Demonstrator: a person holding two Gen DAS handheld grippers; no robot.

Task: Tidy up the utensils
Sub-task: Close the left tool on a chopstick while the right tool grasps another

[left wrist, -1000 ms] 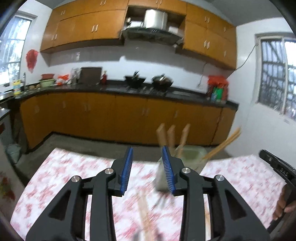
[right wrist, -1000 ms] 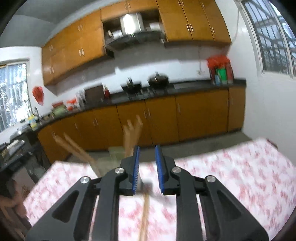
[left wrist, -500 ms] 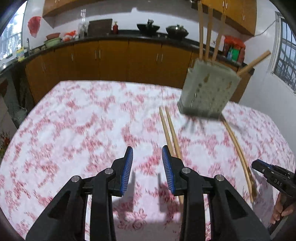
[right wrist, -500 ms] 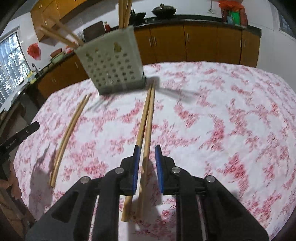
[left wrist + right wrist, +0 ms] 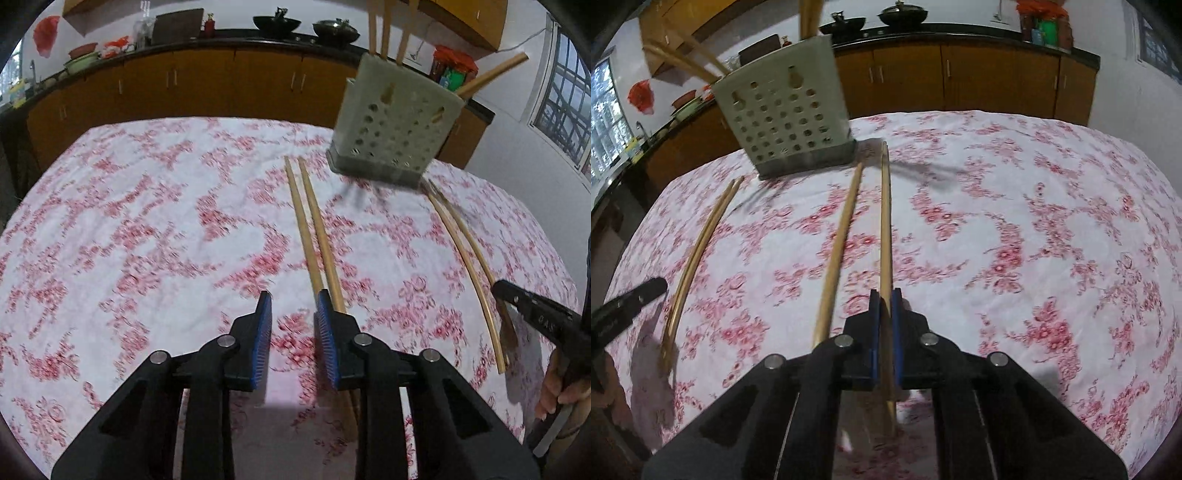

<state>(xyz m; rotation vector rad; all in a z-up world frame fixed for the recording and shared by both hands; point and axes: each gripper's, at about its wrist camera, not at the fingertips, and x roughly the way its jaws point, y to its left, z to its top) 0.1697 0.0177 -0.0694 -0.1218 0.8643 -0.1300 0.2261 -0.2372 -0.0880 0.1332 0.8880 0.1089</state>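
Observation:
A pale perforated utensil holder (image 5: 395,122) (image 5: 783,114) stands at the far side of the table with several chopsticks upright in it. Two pairs of wooden chopsticks lie on the cloth. My left gripper (image 5: 291,295) hovers low by the left pair (image 5: 314,240). Its jaws are closing with only cloth between them, and the sticks run under its right finger. My right gripper (image 5: 885,293) is shut on one chopstick (image 5: 885,221) of the right pair. That stick's mate (image 5: 838,240) lies just to its left.
The table wears a white cloth with red flowers (image 5: 147,221). Orange kitchen cabinets (image 5: 997,74) line the wall behind it. A hand (image 5: 557,387) on the right gripper's handle shows at the right edge of the left wrist view.
Both grippers sank toward the table and tipped downward, from facing the cabinets to facing the cloth. The right jaws closed onto a chopstick. The left jaws narrowed.

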